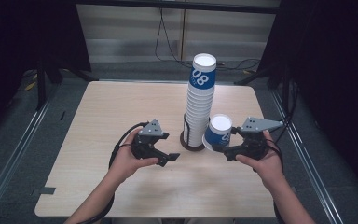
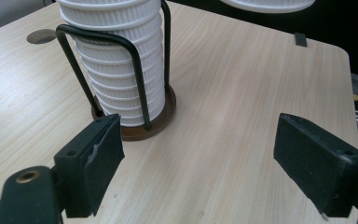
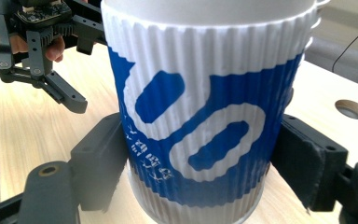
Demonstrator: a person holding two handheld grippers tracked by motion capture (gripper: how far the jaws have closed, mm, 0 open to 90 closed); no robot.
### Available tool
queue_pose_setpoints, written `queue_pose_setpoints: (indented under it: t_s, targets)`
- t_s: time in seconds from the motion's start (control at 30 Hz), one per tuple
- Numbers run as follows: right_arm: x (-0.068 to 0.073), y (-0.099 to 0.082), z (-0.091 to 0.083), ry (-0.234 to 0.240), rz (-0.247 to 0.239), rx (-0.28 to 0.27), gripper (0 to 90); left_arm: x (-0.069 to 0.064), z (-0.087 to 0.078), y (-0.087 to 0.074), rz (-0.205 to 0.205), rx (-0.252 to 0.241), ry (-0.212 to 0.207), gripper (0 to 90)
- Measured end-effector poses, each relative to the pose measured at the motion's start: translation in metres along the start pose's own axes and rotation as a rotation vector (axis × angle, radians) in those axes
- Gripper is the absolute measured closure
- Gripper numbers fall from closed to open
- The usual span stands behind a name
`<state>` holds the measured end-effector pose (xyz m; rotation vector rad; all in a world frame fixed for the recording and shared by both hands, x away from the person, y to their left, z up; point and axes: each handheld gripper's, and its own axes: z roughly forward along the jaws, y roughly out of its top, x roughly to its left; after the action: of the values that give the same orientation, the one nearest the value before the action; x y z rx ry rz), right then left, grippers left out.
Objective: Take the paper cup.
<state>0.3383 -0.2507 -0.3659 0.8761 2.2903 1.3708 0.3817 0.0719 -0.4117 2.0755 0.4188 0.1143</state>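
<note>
The work in hand looks like taking paper cups off a tall stack (image 1: 200, 100) and setting them out on the counter (image 1: 121, 107). By that reading it is at an early stage: 1 cup (image 1: 218, 132) is off the stack and held upside down in the right gripper (image 1: 227, 150), just to the right of the stack's lower half and low over the counter. Whether its rim already rests on the wood I cannot tell. Many cups remain nested, so most of the job seems left.

The right gripper's fingers (image 3: 100, 161) press on both sides of the blue-and-white ribbed cup, gripping it near its wide rim, which faces down. The left gripper (image 1: 164, 157) hangs to the left of the stack's base with its fingers (image 2: 98, 161) apart and nothing between them; in the left gripper view they point at the foot of the stack.

The stack stands inverted in a holder (image 2: 142, 128) with a round brown base and black wire uprights that hug the lowest cups. The top cup of the stack carries the same blue print with white numerals. All the cups are mouth-down, so their insides are hidden; nothing suggests any contents. No other cup stands loose on the counter around the stack.
</note>
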Motion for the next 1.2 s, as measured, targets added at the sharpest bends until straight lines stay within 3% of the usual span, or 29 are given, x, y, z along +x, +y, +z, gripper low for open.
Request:
queue_pose_setpoints:
  t_s: [0.2, 0.57, 0.87, 1.2]
  targets:
    - [0.004, -0.004, 0.010, 0.030, 0.011, 0.025, 22.4, -0.002, 0.001, -0.009, -0.010, 0.000, -0.004, 15.6]
    - [0.011, -0.007, 0.025, 0.055, -0.044, 0.106, 22.8, 0.002, -0.002, -0.018, -0.022, 0.011, 0.002, 15.7]
    - [0.013, -0.008, 0.032, 0.074, -0.056, 0.155, 23.5, -0.004, -0.004, -0.013, -0.007, -0.006, -0.016, 15.7]
    - [0.017, -0.002, 0.045, 0.087, -0.095, 0.211, 24.0, -0.002, -0.006, -0.016, -0.024, 0.006, -0.022, 15.8]
